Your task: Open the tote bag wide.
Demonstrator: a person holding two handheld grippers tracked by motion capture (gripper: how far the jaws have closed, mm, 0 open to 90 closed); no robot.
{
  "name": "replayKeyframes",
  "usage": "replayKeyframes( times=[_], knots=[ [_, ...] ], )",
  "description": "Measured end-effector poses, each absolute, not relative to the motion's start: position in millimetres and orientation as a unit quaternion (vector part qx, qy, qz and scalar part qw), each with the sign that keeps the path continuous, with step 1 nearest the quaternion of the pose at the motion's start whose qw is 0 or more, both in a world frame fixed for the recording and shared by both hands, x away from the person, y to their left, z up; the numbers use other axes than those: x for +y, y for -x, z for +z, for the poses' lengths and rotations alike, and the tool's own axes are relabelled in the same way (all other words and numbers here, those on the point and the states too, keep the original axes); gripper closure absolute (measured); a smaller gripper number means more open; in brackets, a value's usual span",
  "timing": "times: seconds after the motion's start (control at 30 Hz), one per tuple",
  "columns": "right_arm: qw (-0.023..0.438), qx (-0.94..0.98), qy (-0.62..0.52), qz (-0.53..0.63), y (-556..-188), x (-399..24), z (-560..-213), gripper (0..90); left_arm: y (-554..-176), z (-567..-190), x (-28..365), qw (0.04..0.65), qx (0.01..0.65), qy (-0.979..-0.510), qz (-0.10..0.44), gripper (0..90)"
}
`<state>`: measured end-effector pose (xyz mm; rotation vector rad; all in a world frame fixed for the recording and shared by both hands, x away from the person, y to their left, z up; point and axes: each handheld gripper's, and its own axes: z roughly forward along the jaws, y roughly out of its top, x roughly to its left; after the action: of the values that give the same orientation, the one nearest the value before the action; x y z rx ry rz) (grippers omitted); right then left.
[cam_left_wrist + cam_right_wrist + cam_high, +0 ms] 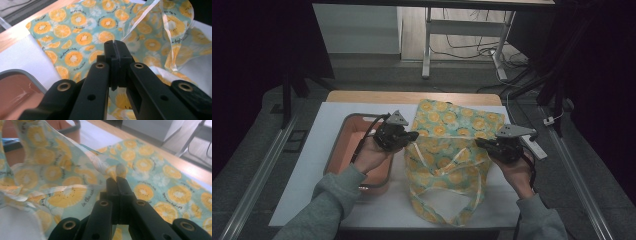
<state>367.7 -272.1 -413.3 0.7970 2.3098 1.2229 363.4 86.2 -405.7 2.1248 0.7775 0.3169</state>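
A white table (312,165) fills the space in front of the person, with a wooden strip along its far edge. On its left half sits a shallow pink tub (346,150); to the right of that, stretching from the far edge almost to the near one, lies a thin plastic bag printed with orange slices (447,165). Its long axis runs away from the person, closed end far, open mouth and handle loops near.

The bag hangs between the two tools. The left gripper (412,135) comes in over the tub's right rim and meets the bag's left edge; in the left gripper view its jaws stand pressed together with a fold of film rising just past their tips, so I judge it has a pinch of the bag (150,32). The right gripper (479,143) sits at the bag's right side, jaws likewise fully closed, and the right gripper view shows printed film (75,177) nipped at the very tips.

Both hands sit about equally close, each on its own side of the mouth. The next move probably turns on drawing those two edges apart, across the bag's width.
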Motion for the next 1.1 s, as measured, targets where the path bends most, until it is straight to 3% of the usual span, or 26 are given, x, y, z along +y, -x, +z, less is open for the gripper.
replayKeyframes(
  times=[0.3, 0.87, 1.0, 1.03, 1.07, 1.1],
  knots=[
    [0.172, 0.837, -0.313, 0.416, -392, -270, -439, 89.7, -383, -419, 86, 0.405, 0.324, -0.849, 0.102, 89.1],
    [0.136, 0.857, -0.33, 0.372, -406, -269, -475, 89.0, -400, -433, 76, 0.375, 0.336, -0.86, 0.086, 89.1],
    [0.143, 0.848, -0.316, 0.401, -399, -271, -457, 70.7, -402, -434, 76, 0.371, 0.341, -0.86, 0.085, 89.1],
    [0.149, 0.843, -0.306, 0.416, -393, -270, -445, 54.2, -403, -434, 76, 0.37, 0.341, -0.86, 0.085, 89.1],
    [0.149, 0.843, -0.306, 0.416, -393, -270, -445, 54.2, -403, -434, 75, 0.369, 0.342, -0.86, 0.085, 89.1],
    [0.162, 0.846, -0.286, 0.42, -385, -265, -433, 37.0, -403, -434, 75, 0.368, 0.341, -0.861, 0.084, 89.1]
  ],
)
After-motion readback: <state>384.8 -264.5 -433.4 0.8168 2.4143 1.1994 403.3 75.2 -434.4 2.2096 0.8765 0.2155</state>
